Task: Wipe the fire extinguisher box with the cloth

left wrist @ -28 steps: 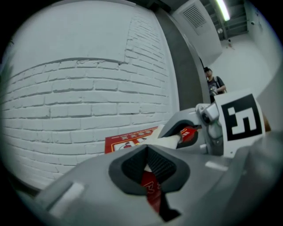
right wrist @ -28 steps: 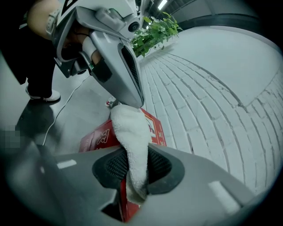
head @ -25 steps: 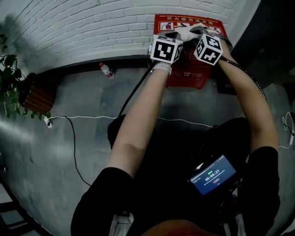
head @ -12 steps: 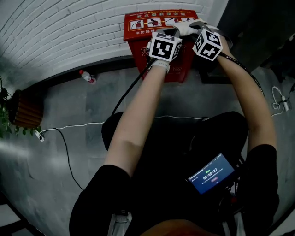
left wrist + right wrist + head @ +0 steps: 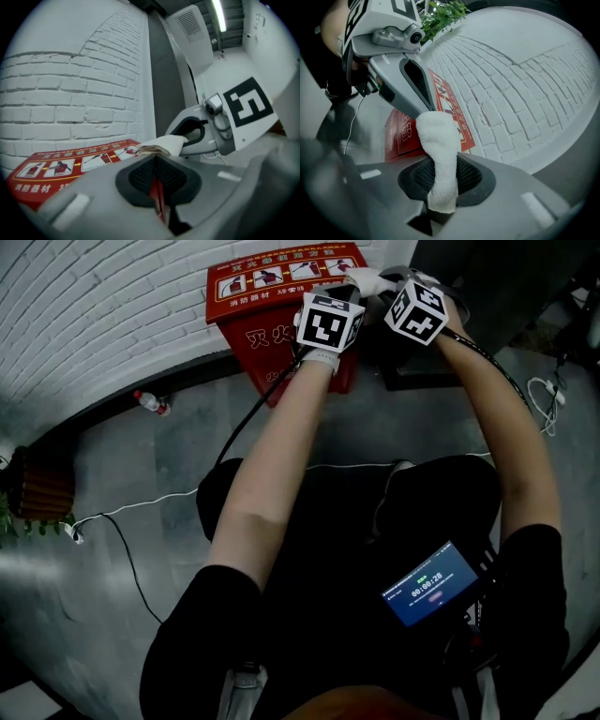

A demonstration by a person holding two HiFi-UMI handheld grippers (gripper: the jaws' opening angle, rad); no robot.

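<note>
Bottle [image 5: 150, 401] nr brick wall [image 5: 94, 296], white cable [image 5: 141, 505] on floor [image 5: 173, 451].

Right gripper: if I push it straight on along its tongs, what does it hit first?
The cloth in the right gripper would probably meet the fire extinguisher box lid first. The left gripper sits close beside the cloth, so it could brush that; depth is unclear.

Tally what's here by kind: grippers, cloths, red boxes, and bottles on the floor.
Grippers: 2 (left gripper, right gripper)
Cloth: 1
Fire extinguisher box: 1
Bottle: 1
Total: 5
</note>
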